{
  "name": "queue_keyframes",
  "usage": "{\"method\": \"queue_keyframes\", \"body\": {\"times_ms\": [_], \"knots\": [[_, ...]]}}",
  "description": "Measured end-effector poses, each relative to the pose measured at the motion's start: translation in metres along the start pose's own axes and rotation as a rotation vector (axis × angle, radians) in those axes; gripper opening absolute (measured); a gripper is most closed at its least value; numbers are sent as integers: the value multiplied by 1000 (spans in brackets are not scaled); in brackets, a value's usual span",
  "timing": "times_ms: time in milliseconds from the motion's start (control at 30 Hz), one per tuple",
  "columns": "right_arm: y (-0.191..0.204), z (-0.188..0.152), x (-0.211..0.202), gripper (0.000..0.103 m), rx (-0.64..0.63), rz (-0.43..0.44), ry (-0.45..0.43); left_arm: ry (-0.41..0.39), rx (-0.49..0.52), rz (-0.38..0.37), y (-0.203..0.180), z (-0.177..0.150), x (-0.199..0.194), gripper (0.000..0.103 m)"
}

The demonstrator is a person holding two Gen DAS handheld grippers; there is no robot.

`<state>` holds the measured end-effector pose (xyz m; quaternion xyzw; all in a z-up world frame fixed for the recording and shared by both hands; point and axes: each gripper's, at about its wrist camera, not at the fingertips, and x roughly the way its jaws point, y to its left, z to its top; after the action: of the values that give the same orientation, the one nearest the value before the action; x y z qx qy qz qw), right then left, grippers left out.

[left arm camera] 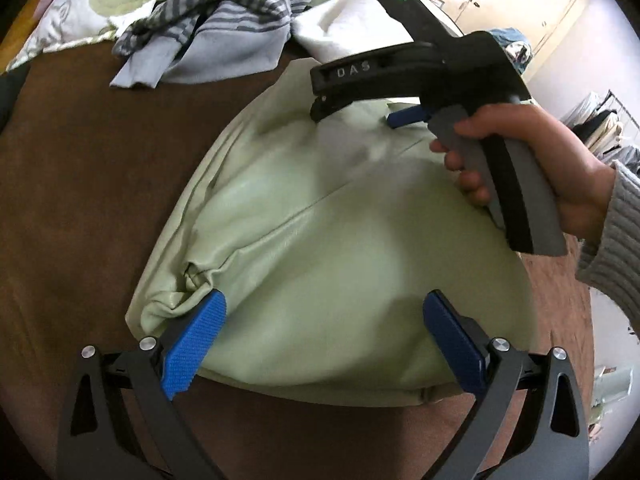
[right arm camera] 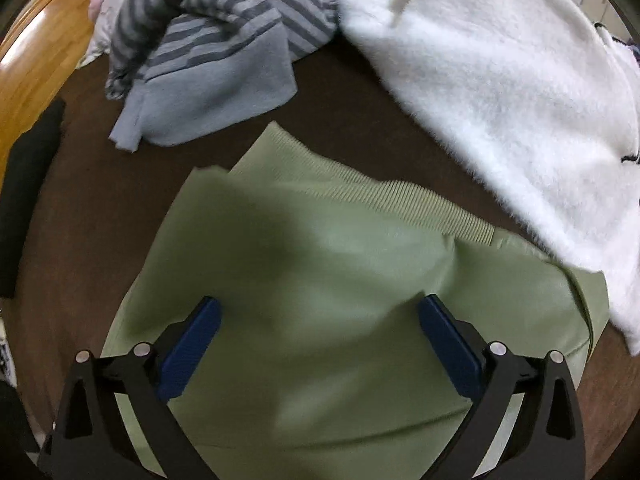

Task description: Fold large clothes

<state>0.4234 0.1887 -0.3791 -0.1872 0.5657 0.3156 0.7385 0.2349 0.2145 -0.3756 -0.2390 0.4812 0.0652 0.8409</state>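
Observation:
A pale green jacket (left arm camera: 320, 216) lies folded on the brown bed cover (left arm camera: 80, 200). My left gripper (left arm camera: 325, 300) is open, pointing down over the jacket's near edge; its left pad (left arm camera: 196, 340) is beside a bunched corner. Further back, a hand (left arm camera: 560, 168) holds my right gripper (left arm camera: 355, 117) over the jacket's far part. In the right wrist view the right gripper (right arm camera: 320, 303) stands wide open just above the green jacket (right arm camera: 300, 280), with nothing between its pads. The jacket's ribbed hem (right arm camera: 400, 200) runs across beyond the fingertips.
A grey striped sweater (right arm camera: 208, 52) lies crumpled at the back left. A white fluffy garment (right arm camera: 500, 92) lies at the back right, overlapping the jacket's right corner. A dark item (right arm camera: 28, 184) sits at the left edge beside a wooden floor (right arm camera: 36, 80). A patterned pillow (left arm camera: 100, 4) lies behind.

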Motion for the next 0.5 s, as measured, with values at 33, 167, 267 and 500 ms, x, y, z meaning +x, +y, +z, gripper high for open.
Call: {"method": "queue_keyframes", "body": {"times_ms": [33, 167, 267, 500], "knots": [[-3, 3, 3, 98, 11, 3, 0, -6, -6, -6, 2, -2, 0, 96], [1, 8, 12, 99, -14, -29, -7, -27, 14, 4, 3, -6, 3, 97], [2, 5, 12, 99, -17, -33, -20, -31, 11, -1, 5, -8, 3, 97], [5, 0, 9, 99, -21, -34, -33, -26, 28, 16, 3, -8, 6, 97]]}}
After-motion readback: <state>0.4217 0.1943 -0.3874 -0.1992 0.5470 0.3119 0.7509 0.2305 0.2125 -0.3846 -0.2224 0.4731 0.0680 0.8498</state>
